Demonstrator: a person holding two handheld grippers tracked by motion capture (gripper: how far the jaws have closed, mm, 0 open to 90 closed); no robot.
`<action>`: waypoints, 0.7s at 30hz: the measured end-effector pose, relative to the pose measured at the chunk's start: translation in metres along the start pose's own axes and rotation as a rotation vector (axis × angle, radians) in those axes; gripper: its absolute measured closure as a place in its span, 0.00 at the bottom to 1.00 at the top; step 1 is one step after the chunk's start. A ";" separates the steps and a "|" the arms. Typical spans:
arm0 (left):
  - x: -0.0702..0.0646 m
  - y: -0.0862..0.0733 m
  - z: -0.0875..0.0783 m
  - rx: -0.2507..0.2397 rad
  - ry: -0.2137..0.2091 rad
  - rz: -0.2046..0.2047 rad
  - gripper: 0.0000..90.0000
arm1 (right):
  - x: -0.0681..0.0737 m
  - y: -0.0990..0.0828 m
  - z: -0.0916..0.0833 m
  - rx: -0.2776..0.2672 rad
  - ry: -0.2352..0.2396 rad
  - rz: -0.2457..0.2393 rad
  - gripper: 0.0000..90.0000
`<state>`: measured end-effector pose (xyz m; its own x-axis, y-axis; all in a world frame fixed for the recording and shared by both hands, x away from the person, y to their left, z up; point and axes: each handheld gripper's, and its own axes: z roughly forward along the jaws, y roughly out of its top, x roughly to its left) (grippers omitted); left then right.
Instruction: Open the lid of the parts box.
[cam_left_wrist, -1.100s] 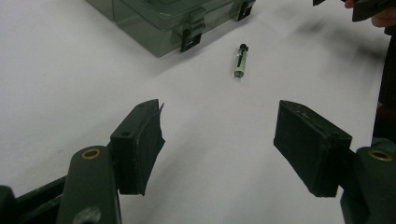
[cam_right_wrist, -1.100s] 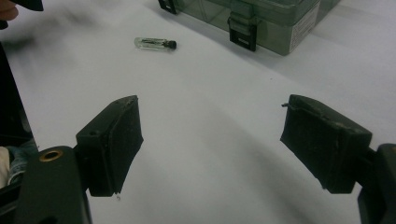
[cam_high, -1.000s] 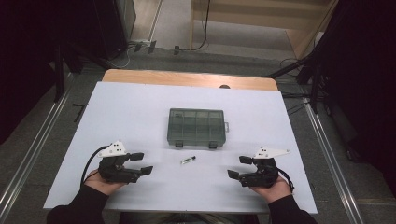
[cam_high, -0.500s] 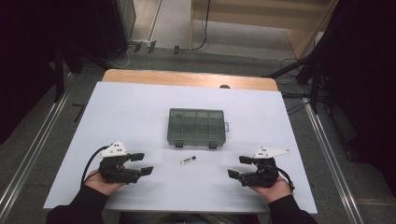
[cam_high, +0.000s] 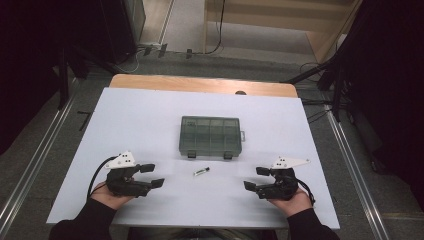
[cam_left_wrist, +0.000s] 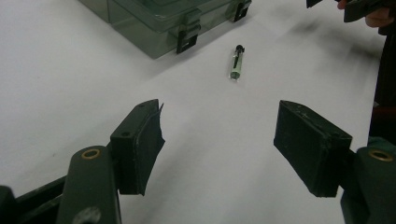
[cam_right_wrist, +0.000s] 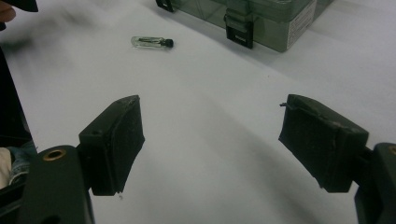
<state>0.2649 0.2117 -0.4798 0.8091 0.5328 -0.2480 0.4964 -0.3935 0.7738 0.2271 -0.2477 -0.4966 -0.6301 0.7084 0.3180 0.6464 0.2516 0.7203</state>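
Nothing has moved since a moment ago; the left gripper (cam_high: 150, 176) and right gripper (cam_high: 257, 178) rest on the white table (cam_high: 150, 115) with jaws spread wide and empty, so the work has not begun. The small clear glass vial with a black cap (cam_high: 200, 171) lies between them, just near of the shut green see-through plastic box (cam_high: 210, 135); there is bare table all around, the near edge close to the hands.

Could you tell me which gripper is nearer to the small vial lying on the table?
Left, narrowly. The left gripper sits left of the vial; the right gripper sits slightly farther right.
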 end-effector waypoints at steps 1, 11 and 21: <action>0.000 0.000 0.000 -0.001 0.000 0.000 0.36 | 0.000 0.000 0.000 0.000 0.001 0.002 0.25; 0.000 0.000 0.000 -0.004 -0.006 -0.007 0.36 | 0.000 0.000 0.000 0.002 0.000 0.009 0.25; 0.001 0.000 0.000 -0.002 -0.009 -0.009 0.36 | -0.001 0.001 0.000 -0.001 -0.003 0.009 0.25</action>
<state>0.2656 0.2119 -0.4802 0.8072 0.5297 -0.2605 0.5032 -0.3870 0.7726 0.2284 -0.2487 -0.4963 -0.6227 0.7129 0.3225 0.6515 0.2442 0.7182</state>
